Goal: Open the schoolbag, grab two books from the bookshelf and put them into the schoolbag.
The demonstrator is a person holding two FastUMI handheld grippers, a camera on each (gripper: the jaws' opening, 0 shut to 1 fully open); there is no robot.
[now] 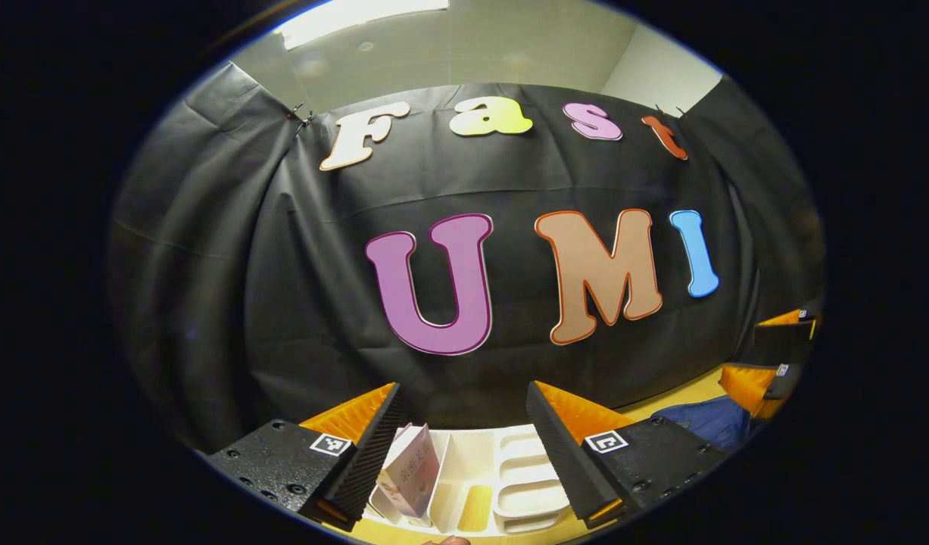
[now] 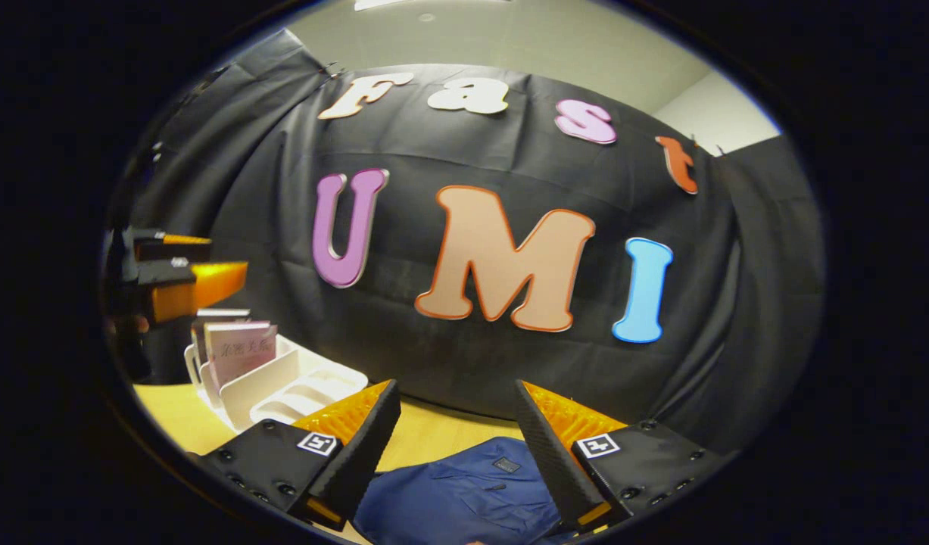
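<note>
In the left gripper view, a white bookshelf [image 1: 472,462] stands on the wooden table below my open left gripper [image 1: 464,446], with a pink-covered book [image 1: 413,473] upright in its left slot. The blue schoolbag [image 1: 706,420] lies to the right, under the other gripper [image 1: 774,356]. In the right gripper view, my right gripper [image 2: 456,446] hangs open above the blue schoolbag [image 2: 464,492], which lies flat on the table. The bookshelf [image 2: 282,382] sits at the left with upright books [image 2: 241,348]; the left gripper [image 2: 184,276] hovers above it, open.
The black cloth wall closes off the back of the wooden table [image 2: 434,431]. The bookshelf has low tray compartments [image 1: 528,473] on its right side. A fingertip [image 1: 449,540] shows at the bottom edge of the left gripper view.
</note>
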